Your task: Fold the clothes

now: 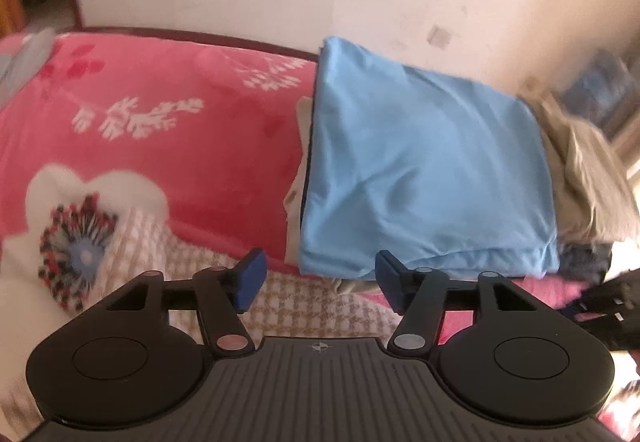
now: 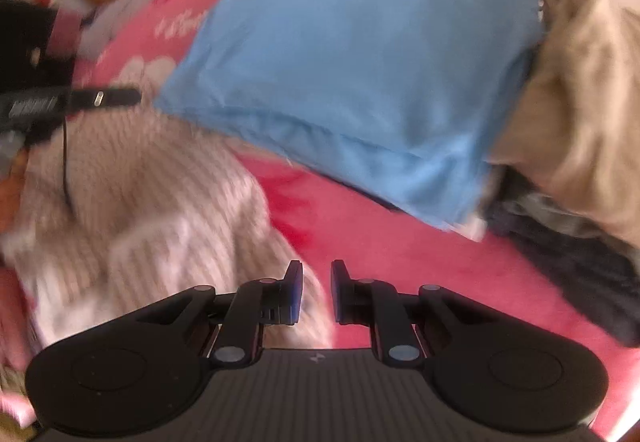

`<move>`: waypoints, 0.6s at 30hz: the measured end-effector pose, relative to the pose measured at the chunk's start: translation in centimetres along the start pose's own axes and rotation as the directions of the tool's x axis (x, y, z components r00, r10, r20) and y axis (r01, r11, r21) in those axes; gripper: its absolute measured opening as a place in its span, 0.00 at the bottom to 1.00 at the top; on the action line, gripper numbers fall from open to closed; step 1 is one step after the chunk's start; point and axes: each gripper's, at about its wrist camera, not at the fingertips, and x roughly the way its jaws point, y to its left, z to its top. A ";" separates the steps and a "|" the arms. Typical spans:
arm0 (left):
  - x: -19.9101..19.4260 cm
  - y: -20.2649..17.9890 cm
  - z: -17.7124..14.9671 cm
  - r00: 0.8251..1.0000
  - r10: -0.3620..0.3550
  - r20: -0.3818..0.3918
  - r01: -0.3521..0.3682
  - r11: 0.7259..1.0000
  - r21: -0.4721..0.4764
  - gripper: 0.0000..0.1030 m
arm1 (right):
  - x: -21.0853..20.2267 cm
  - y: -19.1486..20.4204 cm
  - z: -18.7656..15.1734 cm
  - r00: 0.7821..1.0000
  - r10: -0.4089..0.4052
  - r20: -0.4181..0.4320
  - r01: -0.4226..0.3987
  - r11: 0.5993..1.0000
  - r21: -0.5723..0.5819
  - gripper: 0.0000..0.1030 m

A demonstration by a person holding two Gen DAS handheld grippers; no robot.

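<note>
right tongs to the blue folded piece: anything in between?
Only bare pink blanket between the right tongs and the blue folded piece, per the right wrist view; the checked cloth lies left.

Right tongs [image 2: 316, 292] hang empty over pink blanket [image 2: 400, 242] beside blue cloth [image 2: 352, 42].

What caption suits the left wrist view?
Open left hand-held gripper hovers before a folded blue garment on a pink floral blanket.
</note>
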 end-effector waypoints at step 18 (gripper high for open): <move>5.7 2.7 -7.3 0.942 0.059 -0.330 0.034 0.962 0.270 0.63 | 12.3 7.7 -10.8 0.974 0.187 -0.130 -0.092 0.846 0.526 0.15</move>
